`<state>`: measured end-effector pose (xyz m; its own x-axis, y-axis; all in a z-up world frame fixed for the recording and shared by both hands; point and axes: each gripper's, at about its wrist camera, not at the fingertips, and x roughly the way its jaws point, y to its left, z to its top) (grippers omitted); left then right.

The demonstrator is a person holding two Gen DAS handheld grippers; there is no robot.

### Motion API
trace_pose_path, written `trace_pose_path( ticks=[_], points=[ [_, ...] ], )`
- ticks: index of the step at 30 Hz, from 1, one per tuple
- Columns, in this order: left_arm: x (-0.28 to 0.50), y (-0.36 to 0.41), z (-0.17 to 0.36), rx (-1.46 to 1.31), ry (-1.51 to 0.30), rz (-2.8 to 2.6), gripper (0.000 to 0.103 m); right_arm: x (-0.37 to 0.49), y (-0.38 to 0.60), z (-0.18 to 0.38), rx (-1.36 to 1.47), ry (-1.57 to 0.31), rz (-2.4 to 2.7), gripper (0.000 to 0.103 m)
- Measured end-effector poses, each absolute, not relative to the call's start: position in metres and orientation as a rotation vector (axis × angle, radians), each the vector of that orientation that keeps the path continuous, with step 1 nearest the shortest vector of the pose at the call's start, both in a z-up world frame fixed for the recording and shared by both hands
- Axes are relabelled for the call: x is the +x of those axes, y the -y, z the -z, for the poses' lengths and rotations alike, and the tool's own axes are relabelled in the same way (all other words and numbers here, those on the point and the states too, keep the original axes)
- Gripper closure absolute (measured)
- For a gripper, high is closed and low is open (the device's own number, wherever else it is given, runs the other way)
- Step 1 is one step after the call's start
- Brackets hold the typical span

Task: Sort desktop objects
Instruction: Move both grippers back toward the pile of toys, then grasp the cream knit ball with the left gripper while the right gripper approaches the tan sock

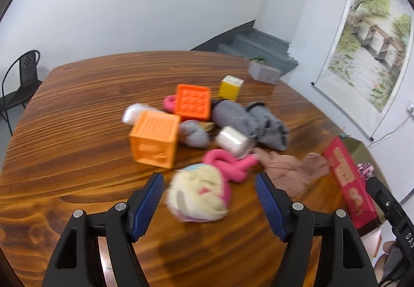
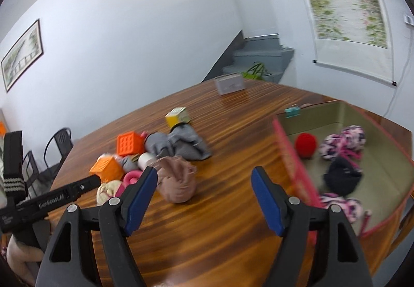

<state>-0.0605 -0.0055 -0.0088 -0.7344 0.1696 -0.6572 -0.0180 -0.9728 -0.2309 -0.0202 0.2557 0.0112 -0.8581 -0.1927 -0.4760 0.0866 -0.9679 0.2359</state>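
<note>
I hold my left tongs (image 1: 209, 205) spread wide, level with the cream-and-pink soft toy (image 1: 199, 195) that sits between their blue pads; the pads flank it without touching, so nothing is gripped yet. I judge this the approach for a pick, and I keep the opening generous because the toy is plump and would squash aside under a narrow bite. Its pink tail (image 1: 230, 164) curls away toward the pile, where the light orange cube (image 1: 155, 138), the darker orange cube (image 1: 192, 102), the yellow block (image 1: 231, 87), the grey cloth (image 1: 254, 125) and the brown glove (image 1: 289, 170) lie crowded together on the bench (image 1: 77, 110).

My right tongs (image 2: 204, 199) are also apart and empty, hovering over bare wood between the brown glove (image 2: 177, 183) and the red-walled tray (image 2: 292, 157). The tray already holds soft goods: a red ball (image 2: 306, 144), a black cap (image 2: 341, 179) and pink patterned bundles (image 2: 341, 140). So soft things seem to belong there, and the toy likely follows, leaving the hard cubes for elsewhere.
</note>
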Motion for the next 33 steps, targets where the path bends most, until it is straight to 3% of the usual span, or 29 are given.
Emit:
trace_pose_path(
  ticks=[33],
  points=[
    [-0.089, -0.002, 0.042, -1.241, 0.234, -2.755, 0.029, -0.106, -0.199, 0.022, 0.988, 0.151, 2.775, 0.024]
  ],
)
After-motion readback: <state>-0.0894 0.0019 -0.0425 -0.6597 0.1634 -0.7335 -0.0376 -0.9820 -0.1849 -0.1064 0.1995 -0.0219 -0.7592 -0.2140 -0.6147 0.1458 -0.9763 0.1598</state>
